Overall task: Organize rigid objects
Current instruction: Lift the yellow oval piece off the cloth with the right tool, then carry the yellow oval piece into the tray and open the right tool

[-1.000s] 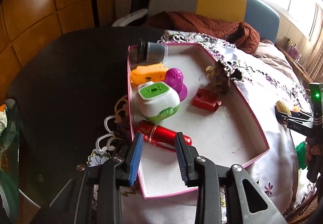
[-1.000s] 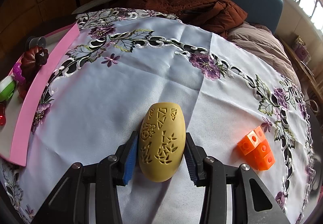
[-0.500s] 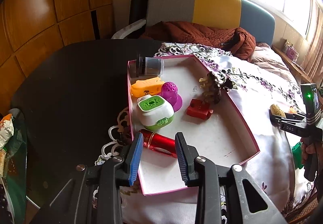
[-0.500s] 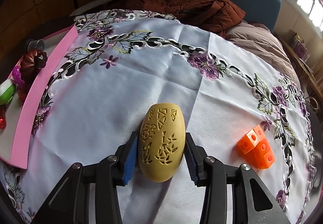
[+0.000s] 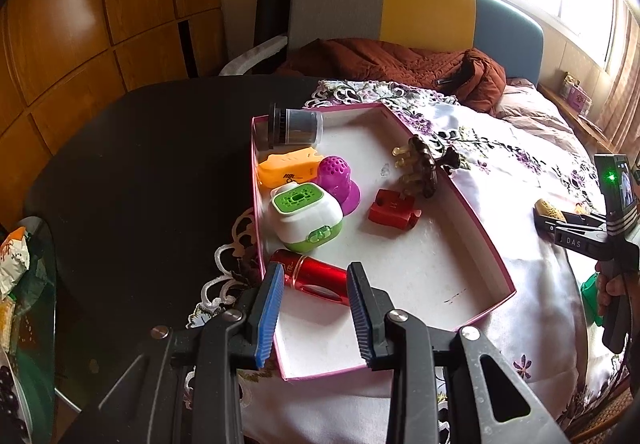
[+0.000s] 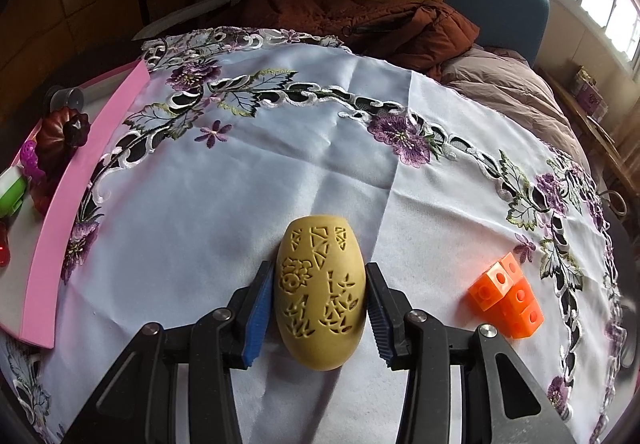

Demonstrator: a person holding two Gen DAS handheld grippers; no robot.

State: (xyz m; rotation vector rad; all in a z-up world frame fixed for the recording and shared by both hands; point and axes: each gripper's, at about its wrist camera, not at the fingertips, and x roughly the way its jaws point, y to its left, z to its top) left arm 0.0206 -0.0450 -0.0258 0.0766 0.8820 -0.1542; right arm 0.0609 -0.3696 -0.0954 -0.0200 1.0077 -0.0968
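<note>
A yellow carved egg point(image 6: 320, 296) rests on the white embroidered cloth, and my right gripper point(image 6: 319, 266) is shut on its sides. An orange block cluster point(image 6: 508, 300) lies on the cloth to its right. The pink-walled tray point(image 5: 472, 219) holds a red flashlight point(image 5: 316, 276), a green-and-white box point(image 5: 306, 215), a purple perforated cup point(image 5: 338, 177), an orange wedge point(image 5: 288, 167), a small red block point(image 5: 394, 209), a dark hair claw point(image 5: 424, 163) and a lidded jar point(image 5: 296, 125). My left gripper point(image 5: 316, 268) hovers over the tray's near corner, narrowly open, with nothing held.
The tray's pink wall point(image 6: 60, 228) runs along the left edge of the right wrist view. In the left wrist view a hand point(image 5: 608, 284) holds the right gripper at the far right. A brown jacket point(image 5: 400, 59) lies on the sofa behind. Bare dark table point(image 5: 140, 163) lies left of the tray.
The left view has drawn back a little from the tray, so the flashlight and the other objects sit farther from the fingers. The right gripper and the egg have not moved.
</note>
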